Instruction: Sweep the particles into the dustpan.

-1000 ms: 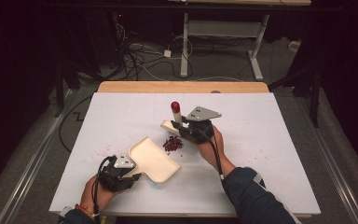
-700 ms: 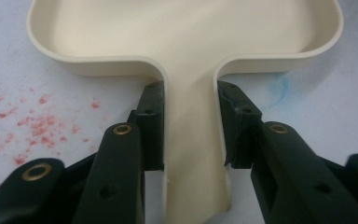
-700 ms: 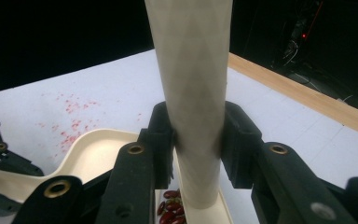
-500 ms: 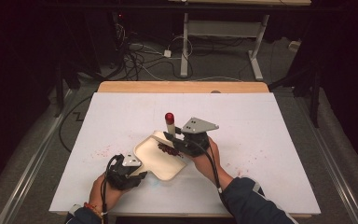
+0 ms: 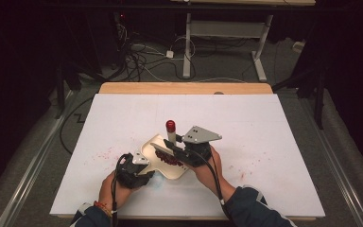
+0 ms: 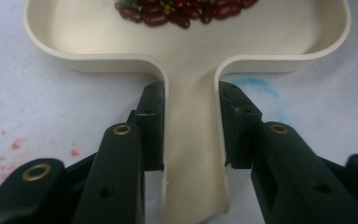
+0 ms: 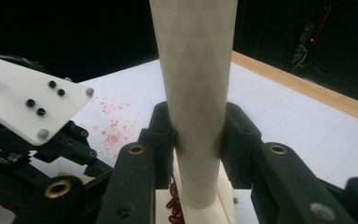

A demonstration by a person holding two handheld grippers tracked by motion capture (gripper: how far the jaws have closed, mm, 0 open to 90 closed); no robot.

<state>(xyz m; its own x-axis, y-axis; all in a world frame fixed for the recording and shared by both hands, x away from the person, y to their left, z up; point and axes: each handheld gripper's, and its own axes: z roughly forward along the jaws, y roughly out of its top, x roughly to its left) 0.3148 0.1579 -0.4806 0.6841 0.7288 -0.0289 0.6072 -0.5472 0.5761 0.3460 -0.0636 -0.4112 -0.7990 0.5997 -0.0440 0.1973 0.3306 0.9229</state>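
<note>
So, no brand or lettering was readable on anything. From the high view, the cream dustpan (image 5: pixel 163 161) lay flat on the white desk (image 5: pixel 264 137), near the front edge. Its handle pointed toward the person, with red beans (image 5: pixel 170 159) piled inside. The left gripper (image 5: pixel 139 165) gripped that handle. The right gripper (image 5: pixel 172 147) held a brush (image 5: pixel 171 135) upright over the pan, its red cap on top. In the left gripper view, the fingers (image 6: pixel 151 123) were clamped tight on both sides of the dustpan (image 6: pixel 191 60) handle, its long axis running straight away from the camera, beans (image 6: pixel 182 11) at the far end. In the right gripper view, the fingers (image 7: pixel 161 135) squeezed the pale brush (image 7: pixel 193 74) handle, standing vertical, with beans (image 7: pixel 174 205) just below.
</note>
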